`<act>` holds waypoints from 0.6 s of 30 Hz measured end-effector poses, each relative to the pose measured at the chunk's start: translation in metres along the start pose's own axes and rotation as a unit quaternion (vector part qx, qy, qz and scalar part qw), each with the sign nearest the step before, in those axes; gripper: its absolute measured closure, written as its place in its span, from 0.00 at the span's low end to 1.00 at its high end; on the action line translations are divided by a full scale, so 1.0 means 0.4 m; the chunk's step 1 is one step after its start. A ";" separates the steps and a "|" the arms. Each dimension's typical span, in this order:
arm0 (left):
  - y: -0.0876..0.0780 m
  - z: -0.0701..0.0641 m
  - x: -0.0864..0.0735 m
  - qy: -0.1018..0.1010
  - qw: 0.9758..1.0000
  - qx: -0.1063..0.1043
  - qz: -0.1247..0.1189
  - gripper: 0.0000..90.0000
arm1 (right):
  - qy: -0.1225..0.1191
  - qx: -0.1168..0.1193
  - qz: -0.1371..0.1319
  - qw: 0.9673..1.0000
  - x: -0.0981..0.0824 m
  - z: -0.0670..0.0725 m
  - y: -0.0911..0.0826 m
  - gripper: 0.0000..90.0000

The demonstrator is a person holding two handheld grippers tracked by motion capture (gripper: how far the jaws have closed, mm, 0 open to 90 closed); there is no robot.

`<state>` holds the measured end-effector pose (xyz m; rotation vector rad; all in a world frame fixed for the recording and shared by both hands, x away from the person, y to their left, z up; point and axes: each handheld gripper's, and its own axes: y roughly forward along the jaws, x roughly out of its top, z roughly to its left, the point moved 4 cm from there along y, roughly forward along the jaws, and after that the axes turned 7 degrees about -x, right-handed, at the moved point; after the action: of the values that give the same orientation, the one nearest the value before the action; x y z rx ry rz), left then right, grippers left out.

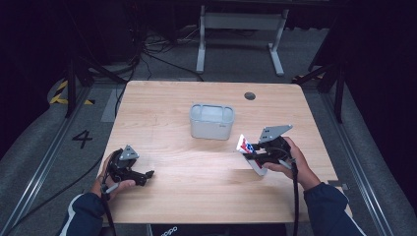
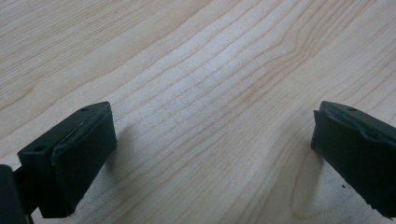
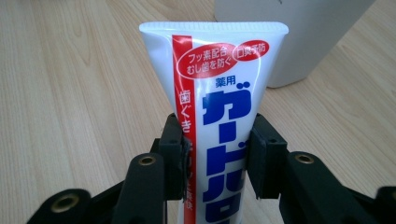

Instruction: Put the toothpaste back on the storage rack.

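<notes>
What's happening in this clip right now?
A person at a light wooden table works a claw in each hand. The right claw is clamped on a white plastic toothpaste tube with red and blue print, held off the tabletop near a grey rectangular plastic container. The left claw sits open and empty, low over bare wood.

Pale wooden bench (image 1: 162, 108) under even light, grey floor (image 1: 44, 147) with yellow-black tape (image 1: 60, 93) and a painted 4 (image 1: 82, 138), white frame (image 1: 241, 29) beyond, dark curtains around
</notes>
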<state>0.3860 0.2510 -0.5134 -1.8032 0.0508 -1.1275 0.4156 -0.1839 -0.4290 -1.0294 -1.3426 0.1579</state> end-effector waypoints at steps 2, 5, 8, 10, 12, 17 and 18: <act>0.000 0.000 0.000 0.000 1.000 0.000 0.000 0.01 | -0.001 0.000 -0.007 1.000 0.003 0.001 -0.004 0.71; 0.000 0.000 0.000 0.000 1.000 0.000 0.000 0.01 | 0.000 -0.001 -0.018 1.000 0.009 0.003 -0.011 0.71; 0.000 0.000 0.000 0.000 1.000 0.000 0.000 0.00 | 0.000 -0.003 -0.030 1.000 0.015 0.004 -0.019 0.71; 0.000 0.000 0.000 0.000 1.000 0.000 0.000 0.01 | 0.001 -0.004 -0.038 0.999 0.021 0.006 -0.025 0.71; 0.000 0.000 0.000 0.000 1.000 0.000 0.000 0.01 | 0.000 -0.005 -0.042 0.999 0.024 0.007 -0.028 0.71; 0.000 0.000 0.000 0.000 1.000 -0.001 0.000 0.01 | 0.003 -0.013 -0.060 0.998 0.038 0.007 -0.042 0.71; 0.000 0.000 0.000 0.000 1.000 0.000 0.000 0.01 | 0.005 -0.014 -0.063 0.998 0.041 0.007 -0.045 0.71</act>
<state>0.3861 0.2509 -0.5134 -1.8037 0.0512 -1.1283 0.4100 -0.1823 -0.4053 -0.9653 -1.3993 0.0398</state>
